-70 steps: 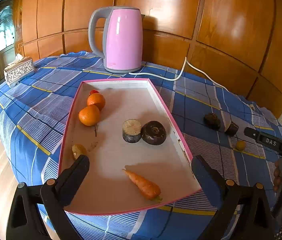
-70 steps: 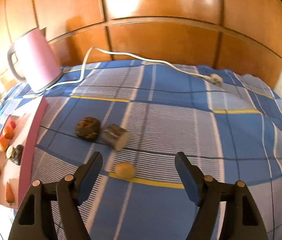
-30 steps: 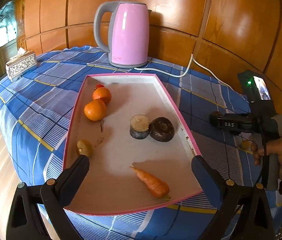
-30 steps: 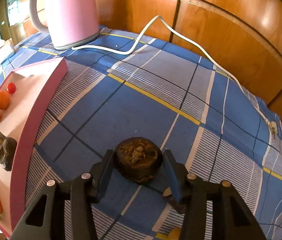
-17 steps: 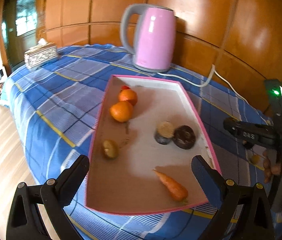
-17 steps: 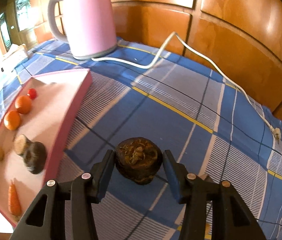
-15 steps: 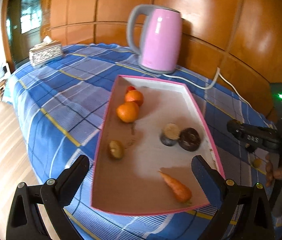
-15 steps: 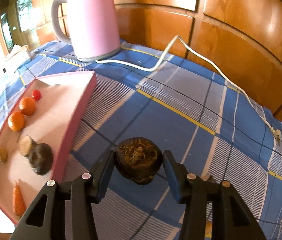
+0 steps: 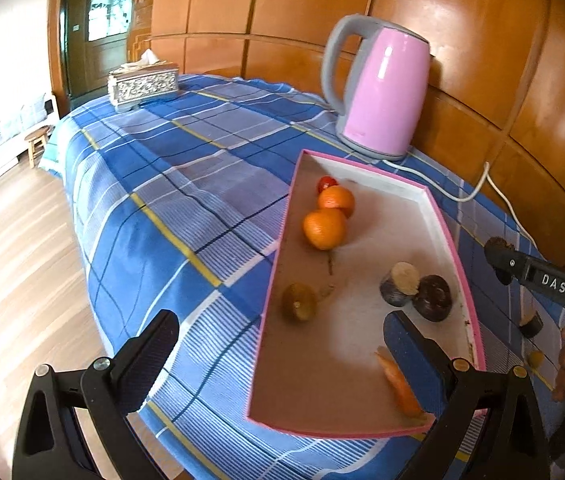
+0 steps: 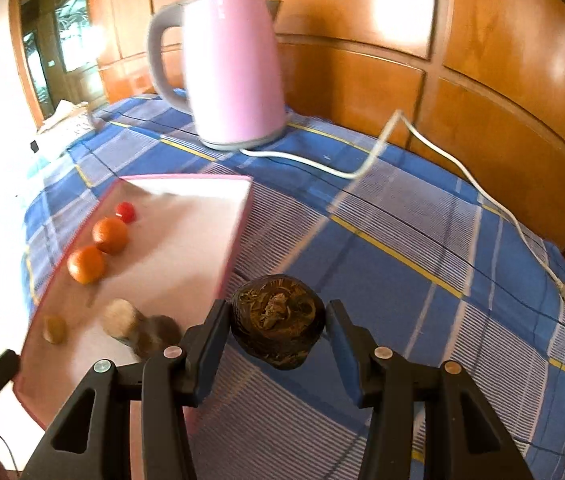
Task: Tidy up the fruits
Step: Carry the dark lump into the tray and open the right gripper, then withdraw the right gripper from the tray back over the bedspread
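Blue checked cloth covers the tabletop, and at its far left corner sits a tissue box (image 9: 143, 85). Nearer the front edge the left claw (image 9: 278, 344) hangs wide and empty over the near left corner of the pink tray (image 9: 467, 280). Inside the tray, from its left wall rightward, lie a brownish fruit (image 9: 299, 302), two oranges (image 9: 324, 229), a small red fruit (image 9: 326, 183), a cut stub (image 9: 399, 284) touching a dark round piece (image 9: 432, 298), and a carrot (image 9: 398, 384) at the near end. A pink kettle (image 10: 232, 68) stands by the far edge. Right of the tray, the right claw (image 10: 276, 330) pinches a dark wrinkled fruit (image 10: 277, 326), lifted clear of the cloth just beside the tray's right wall. This looks like the carrying step; next it needs to cross that wall, lower onto bare tray floor, then part its pads.
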Demonstrator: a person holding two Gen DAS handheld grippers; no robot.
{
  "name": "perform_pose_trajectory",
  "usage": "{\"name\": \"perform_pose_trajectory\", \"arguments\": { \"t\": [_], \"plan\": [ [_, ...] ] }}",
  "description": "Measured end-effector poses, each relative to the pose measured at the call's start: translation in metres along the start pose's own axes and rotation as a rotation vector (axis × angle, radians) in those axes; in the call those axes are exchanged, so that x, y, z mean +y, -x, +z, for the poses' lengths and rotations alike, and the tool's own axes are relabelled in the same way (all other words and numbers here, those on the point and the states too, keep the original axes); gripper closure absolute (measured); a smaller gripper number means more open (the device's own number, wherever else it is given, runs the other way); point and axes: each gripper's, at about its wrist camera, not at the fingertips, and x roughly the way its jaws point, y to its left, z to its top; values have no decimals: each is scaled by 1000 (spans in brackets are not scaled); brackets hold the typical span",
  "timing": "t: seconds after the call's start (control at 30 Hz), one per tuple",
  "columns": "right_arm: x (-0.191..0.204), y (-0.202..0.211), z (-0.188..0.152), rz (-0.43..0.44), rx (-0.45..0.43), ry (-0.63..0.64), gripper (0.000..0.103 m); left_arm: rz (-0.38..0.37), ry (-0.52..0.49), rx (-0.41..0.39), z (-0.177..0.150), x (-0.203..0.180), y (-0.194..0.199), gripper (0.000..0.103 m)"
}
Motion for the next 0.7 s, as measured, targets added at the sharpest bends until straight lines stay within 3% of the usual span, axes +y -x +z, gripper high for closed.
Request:
{"name": "perform_pose_trajectory", "arguments": {
  "t": [0.47,0.7],
  "plan": [
    [78,-22,34,181,18,69,53,22,35,10,0,12,-5,0],
    [88,-17,38,211,-4,63,52,22,31,4,0,12,-4,0]
  ]
}}
